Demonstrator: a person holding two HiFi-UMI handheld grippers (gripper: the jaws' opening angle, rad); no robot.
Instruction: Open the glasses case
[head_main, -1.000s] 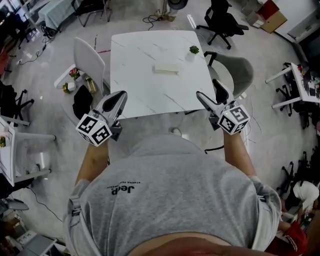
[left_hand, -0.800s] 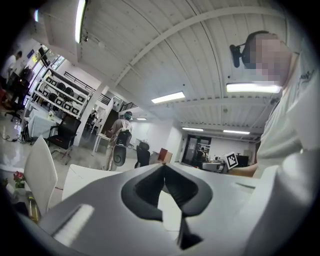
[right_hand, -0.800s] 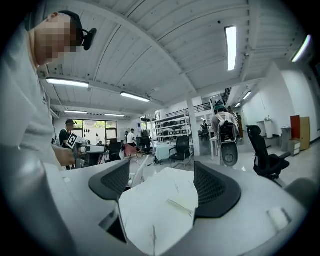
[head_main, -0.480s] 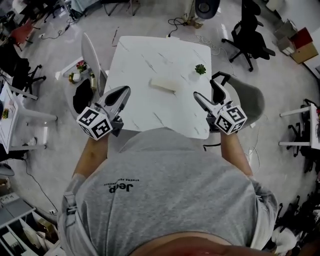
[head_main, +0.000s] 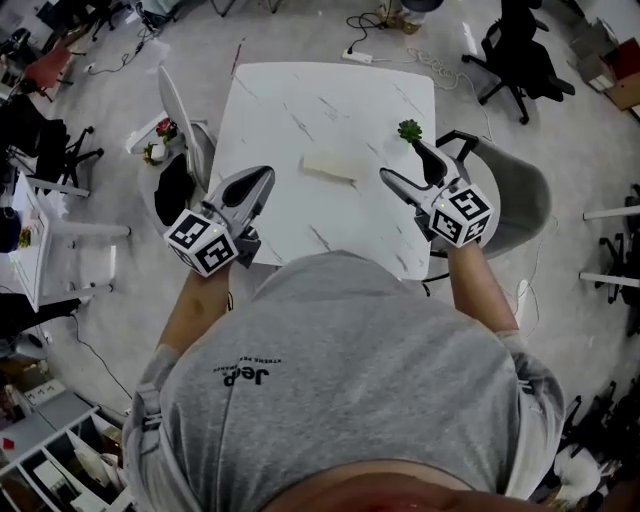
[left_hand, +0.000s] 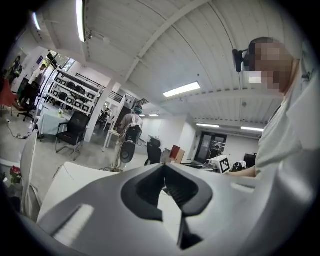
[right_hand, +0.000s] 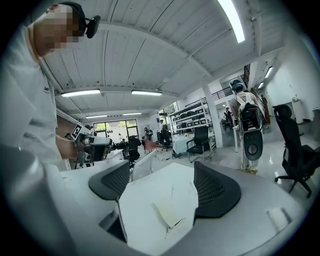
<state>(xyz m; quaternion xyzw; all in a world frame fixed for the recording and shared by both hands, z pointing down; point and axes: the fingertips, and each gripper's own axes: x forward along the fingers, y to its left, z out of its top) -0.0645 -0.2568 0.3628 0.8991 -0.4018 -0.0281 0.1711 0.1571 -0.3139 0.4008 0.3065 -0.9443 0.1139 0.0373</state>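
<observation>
Head view shows you standing at the near edge of a white marbled worktop (head_main: 300, 90), one tool in each hand. The case (head_main: 330, 167), a pale cream slab, lies flat near the middle of the worktop, ahead of both tools and touching neither.

Your left tool (head_main: 258, 182) hangs over the worktop's near left part, pointing toward the case. In the left gripper view its jaws (left_hand: 163, 167) meet at the tips. Only a thin sliver of white worktop shows behind the pads, and nothing sits between them.

Your right tool (head_main: 402, 162) is held over the right side of the worktop with its jaws spread wide, just short of a small green plant (head_main: 409, 130) that stands near the right edge. In the right gripper view the two dark ribbed pads stand well apart (right_hand: 161, 172). The case (right_hand: 167, 214) shows through the gap, resting on the worktop (right_hand: 145, 200) beyond the jaws and not between the pads. That tool grips nothing.

A white chair (head_main: 178, 105) stands beside the left edge of the worktop and a grey chair (head_main: 515, 195) beside the right edge. From here you cannot tell how the case's lid sits; it reads as one flat piece.
</observation>
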